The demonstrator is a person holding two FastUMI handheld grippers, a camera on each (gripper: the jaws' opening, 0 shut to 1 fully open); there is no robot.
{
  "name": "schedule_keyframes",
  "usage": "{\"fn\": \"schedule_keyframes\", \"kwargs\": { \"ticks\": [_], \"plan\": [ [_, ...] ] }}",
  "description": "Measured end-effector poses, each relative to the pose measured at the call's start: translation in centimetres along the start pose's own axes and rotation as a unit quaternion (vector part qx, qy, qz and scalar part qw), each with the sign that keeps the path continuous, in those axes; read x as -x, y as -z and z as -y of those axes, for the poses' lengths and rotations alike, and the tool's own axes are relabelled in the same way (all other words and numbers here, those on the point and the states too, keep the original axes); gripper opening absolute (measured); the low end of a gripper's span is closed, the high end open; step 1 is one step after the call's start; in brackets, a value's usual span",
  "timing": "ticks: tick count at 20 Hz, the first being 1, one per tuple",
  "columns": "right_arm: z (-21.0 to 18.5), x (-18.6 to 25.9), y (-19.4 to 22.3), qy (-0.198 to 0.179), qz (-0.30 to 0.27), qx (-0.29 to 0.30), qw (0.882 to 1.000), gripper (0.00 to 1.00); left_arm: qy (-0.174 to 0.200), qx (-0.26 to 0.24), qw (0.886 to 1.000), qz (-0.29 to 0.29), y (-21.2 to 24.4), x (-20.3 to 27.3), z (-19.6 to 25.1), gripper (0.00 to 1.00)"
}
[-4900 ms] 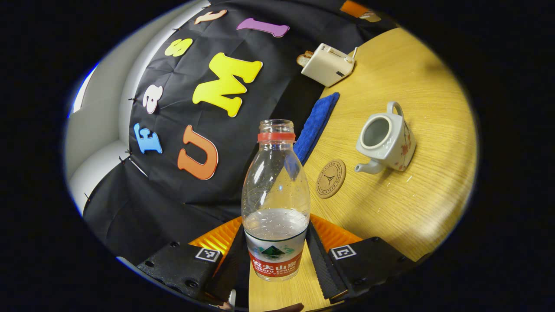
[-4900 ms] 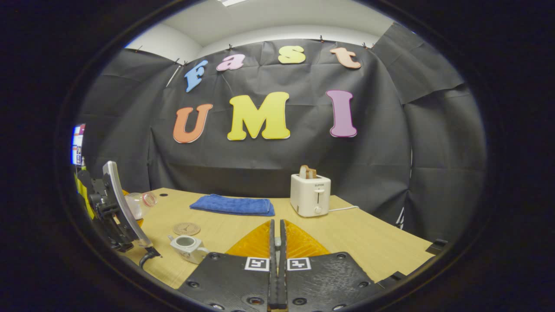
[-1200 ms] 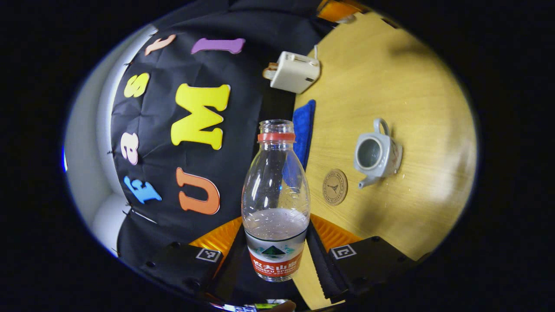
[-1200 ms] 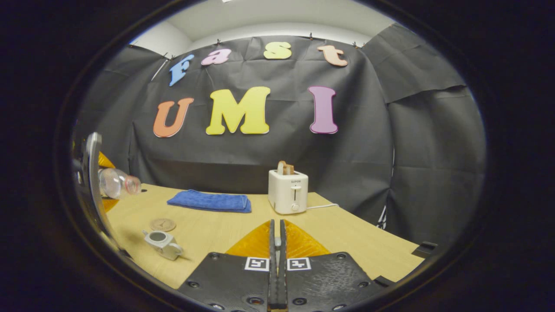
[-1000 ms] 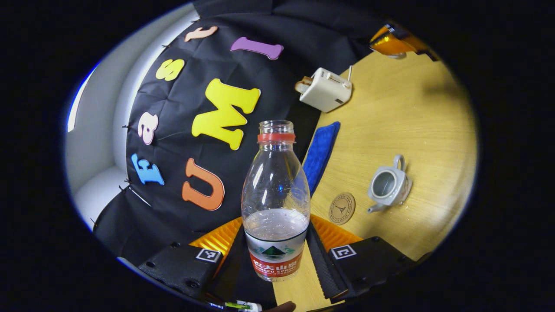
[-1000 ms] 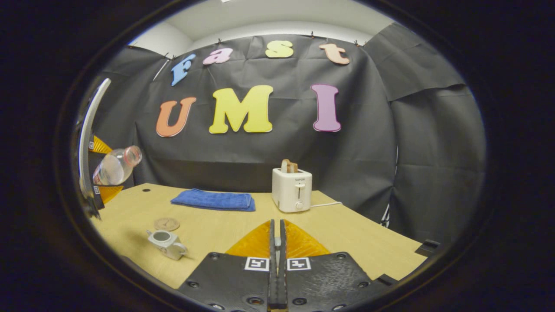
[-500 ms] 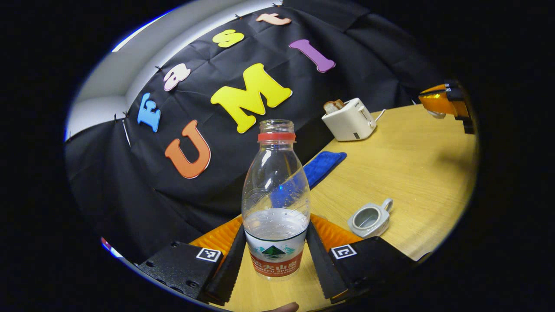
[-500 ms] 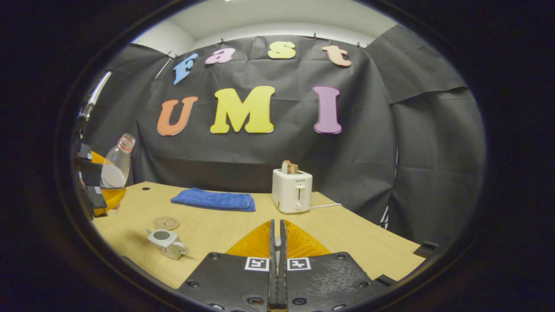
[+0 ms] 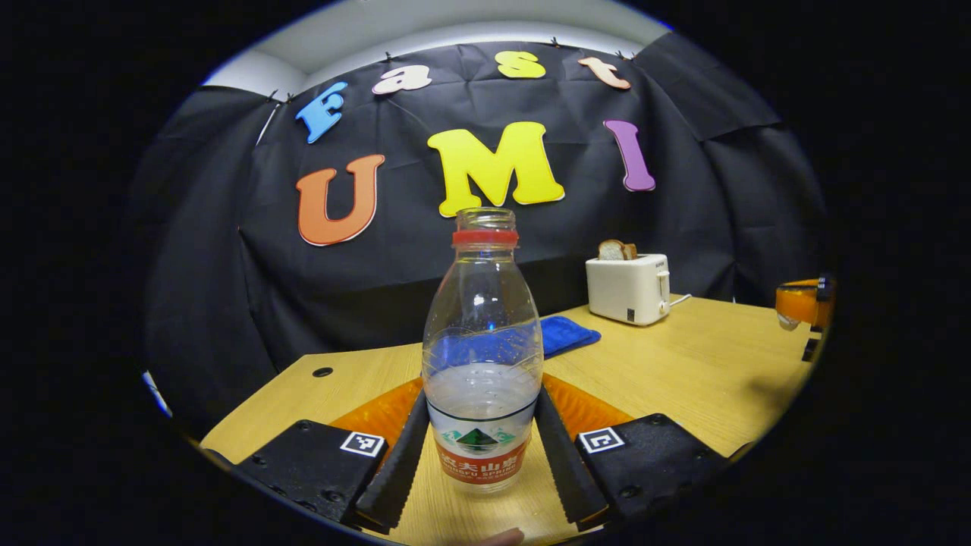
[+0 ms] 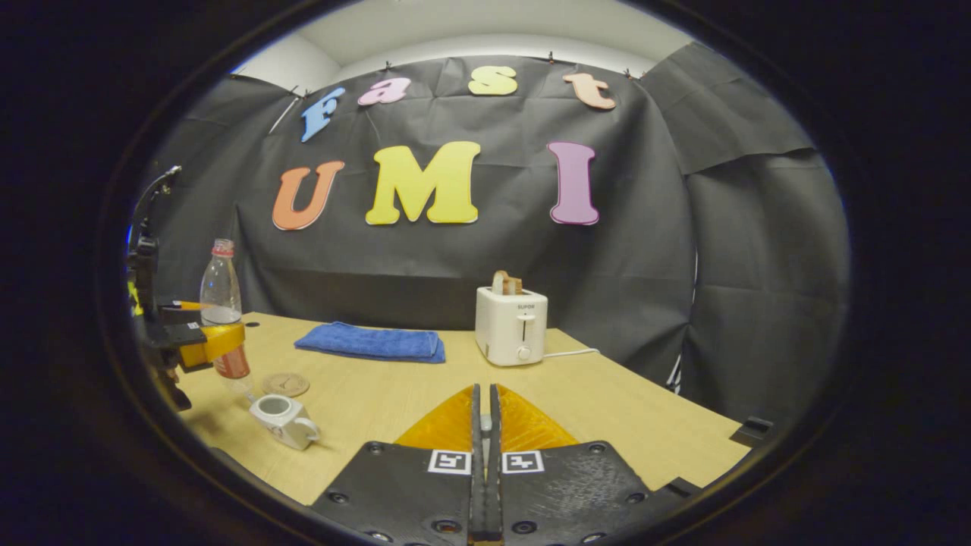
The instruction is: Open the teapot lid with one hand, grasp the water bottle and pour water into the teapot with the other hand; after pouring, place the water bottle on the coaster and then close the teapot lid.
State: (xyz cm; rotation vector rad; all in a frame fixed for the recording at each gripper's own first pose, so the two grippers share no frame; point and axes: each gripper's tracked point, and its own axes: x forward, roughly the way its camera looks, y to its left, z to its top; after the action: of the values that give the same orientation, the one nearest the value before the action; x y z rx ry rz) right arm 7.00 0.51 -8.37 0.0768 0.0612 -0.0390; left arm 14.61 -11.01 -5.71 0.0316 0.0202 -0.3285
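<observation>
The left hand-held gripper (image 9: 479, 447) is clamped on the bottle (image 9: 482, 349), both fingers pressing at its label band. The bottle stands upright, uncapped, so the remaining water stays in; I judge it is on its way to the coaster (image 10: 286, 384). The coaster lies on the bench (image 10: 394, 402) just behind the lidless teapot (image 10: 283, 421). The right hand-held gripper (image 10: 483, 485) has its fingers together; whether they pinch the lid, I cannot tell. The toaster (image 10: 510, 325) carries a small word, too small to read.
</observation>
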Motion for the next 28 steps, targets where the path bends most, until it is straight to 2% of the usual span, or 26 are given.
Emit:
{"fn": "schedule_keyframes", "kwargs": {
  "ticks": [3, 6, 9, 15, 28],
  "plan": [
    [-0.1, -0.4, 0.6, 0.003, -0.005, 0.008, 1.0, 0.0, 0.01, 0.035, 0.999, 0.004, -0.2, -2.2, 0.2, 0.78],
    [-0.8, -0.7, 1.2, 0.003, -0.005, 0.023, 1.0, 0.0, -0.003, 0.058, 0.998, 0.015, -0.3, -4.4, -0.9, 0.79],
    [-1.6, -0.9, 1.6, -0.004, -0.006, 0.033, 0.999, 0.0, -0.006, 0.062, 0.998, 0.02, 0.1, -6.2, -1.3, 0.79],
    [-2.4, -0.9, 1.5, -0.011, 0.004, 0.036, 0.999, 0.0, 0.001, 0.077, 0.997, -0.015, 2.9, -7.8, -0.9, 0.79],
    [-2.3, -0.5, 0.5, -0.009, 0.026, 0.027, 0.999, 0.0, 0.004, 0.047, 0.999, -0.02, 3.7, -7.8, -0.4, 0.81]
  ]
}}
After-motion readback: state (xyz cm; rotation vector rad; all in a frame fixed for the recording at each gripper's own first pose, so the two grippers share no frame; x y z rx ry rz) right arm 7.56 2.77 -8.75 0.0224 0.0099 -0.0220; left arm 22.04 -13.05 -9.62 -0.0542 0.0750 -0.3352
